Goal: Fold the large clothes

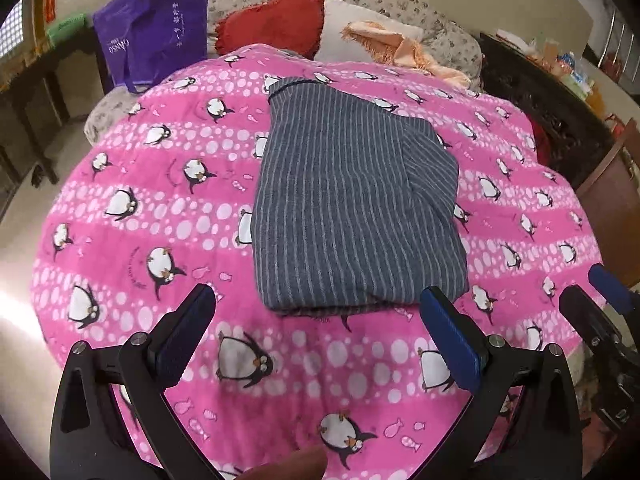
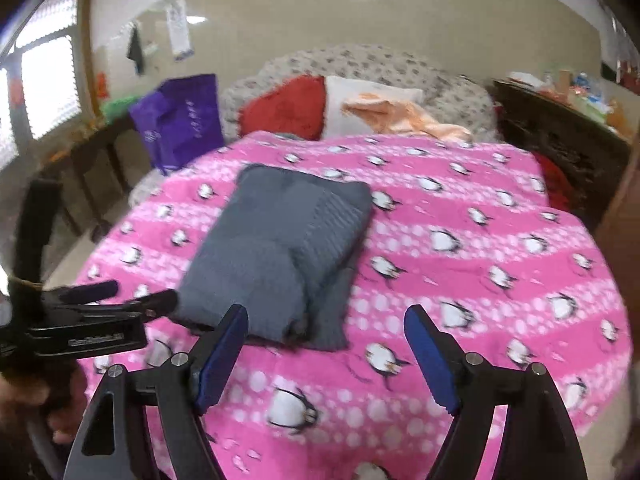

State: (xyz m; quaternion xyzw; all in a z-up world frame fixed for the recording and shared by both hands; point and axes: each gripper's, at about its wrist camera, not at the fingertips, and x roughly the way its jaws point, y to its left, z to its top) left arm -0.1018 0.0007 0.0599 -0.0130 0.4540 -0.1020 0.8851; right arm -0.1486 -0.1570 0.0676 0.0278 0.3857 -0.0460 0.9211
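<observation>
The grey striped garment [image 1: 352, 208] lies on the bed, on the pink penguin blanket [image 1: 160, 208], roughly midway between the blanket's side edges and a little towards its near edge. It is already a compact, thick rectangle of several layers, with a sleeve or side panel turned in over the top along its right side. In the right wrist view one loose flap pokes out at the near right corner of the bundle, so the stack is not perfectly square.

The left tool [image 1: 316, 320] hangs above the near edge of the blanket with its jaws spread wide and nothing between them; the folded garment sits just beyond its fingertips, apart from them. The right tool [image 2: 326, 340] is also spread wide and empty, poised above the near edge of the garment without touching it. Each tool shows in the other's view, side by side and close together.

Judging from this, the folding looks essentially done: the garment is reduced to a tidy pack and both tools are clear of it. What may remain is tucking in the stray flap, smoothing the top, or carrying the pack away. No other unfolded large garment shows on the blanket; the red cushion [image 1: 272, 24] and peach cloth [image 1: 392, 44] at the head of the bed lie well apart.
</observation>
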